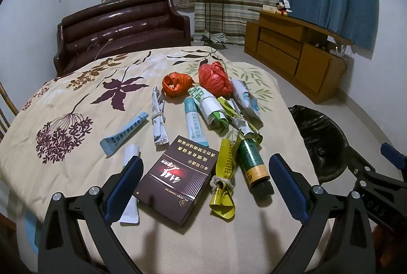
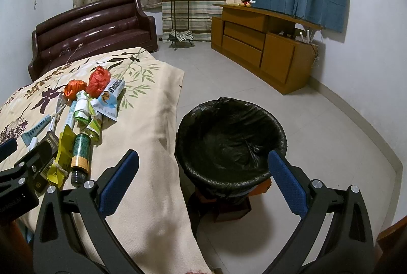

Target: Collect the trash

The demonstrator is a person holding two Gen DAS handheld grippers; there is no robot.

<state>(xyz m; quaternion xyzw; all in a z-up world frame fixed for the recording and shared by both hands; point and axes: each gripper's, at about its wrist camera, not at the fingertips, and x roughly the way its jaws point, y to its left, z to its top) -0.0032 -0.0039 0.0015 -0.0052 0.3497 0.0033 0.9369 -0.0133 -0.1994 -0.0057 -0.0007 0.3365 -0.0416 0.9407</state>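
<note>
Hovering over the near edge of the cloth-covered counter (image 1: 76, 100), the left hand-held gripper (image 1: 203, 185) has its jaws spread wide and holds nothing. The dark cigarette carton (image 1: 175, 179) lies flat directly between its blue pads (image 1: 122, 185), so the carton serves as the reference for everything else.

It looks like a stiff, light cardboard box, probably best pinched across its narrow width. Just right of the carton lie a crumpled yellow wrapper (image 1: 223, 185) tied with string and a green bottle (image 1: 254, 167) with a black cap; the bottle is likely rigid, smooth and prone to rolling, so I would take it around the body. To the carton's left sit a white packet (image 1: 131, 154) and a pale blue tube (image 1: 124, 134), both soft and light.

Beyond the carton are rolled paper bundles (image 1: 211, 108), and farther still two red plastic bags (image 1: 213, 78), flimsy and easily crushed.

Off the carton's right, below the counter edge, stands the black-lined bin (image 2: 229, 141), which looks empty. The right hand-held gripper (image 2: 203, 182) is above it, jaws open, carrying nothing.
</note>
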